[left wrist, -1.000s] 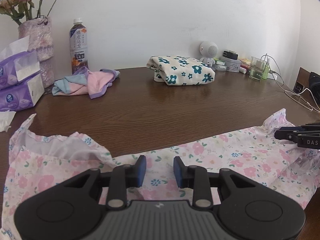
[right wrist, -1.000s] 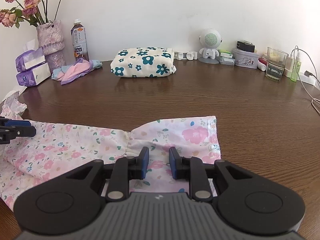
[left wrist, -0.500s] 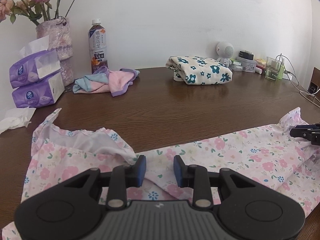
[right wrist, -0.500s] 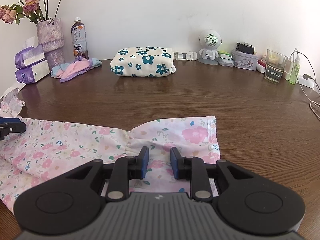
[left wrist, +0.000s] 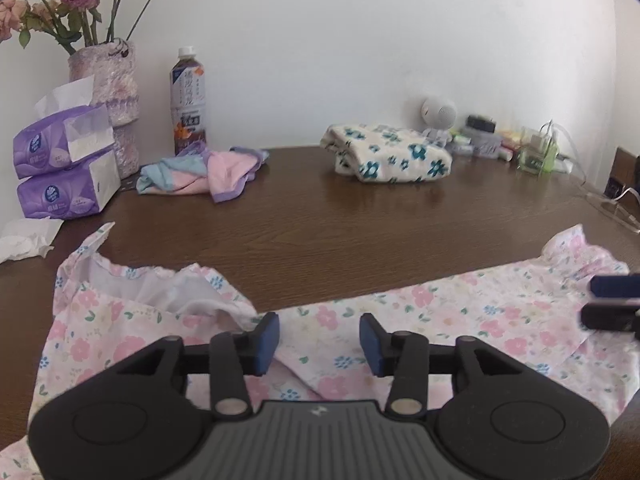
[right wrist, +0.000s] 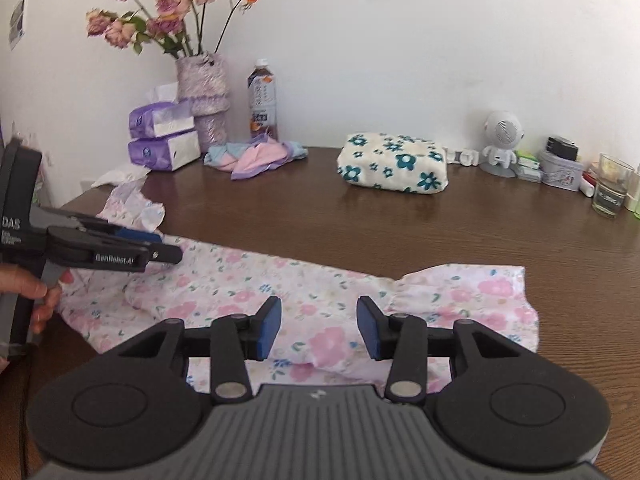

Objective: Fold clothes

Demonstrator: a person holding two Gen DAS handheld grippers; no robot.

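My left gripper (left wrist: 319,338) and my right gripper (right wrist: 319,328) both have their jaws opening, blue pads apart above the pink floral cotton garment (right wrist: 304,292), gripping nothing. The garment lies spread along the near edge of the dark wooden tabletop (left wrist: 360,224), its white-lined neck opening on the left. At the back wall a purple textured vase (right wrist: 204,92) holds dried roses, two purple tissue packs (left wrist: 64,168) show tissues poking out, and a clear glass (right wrist: 610,190) stands far right. A folded cream cloth with teal flowers (right wrist: 394,168) sits behind; bare wood lies between it and the garment.
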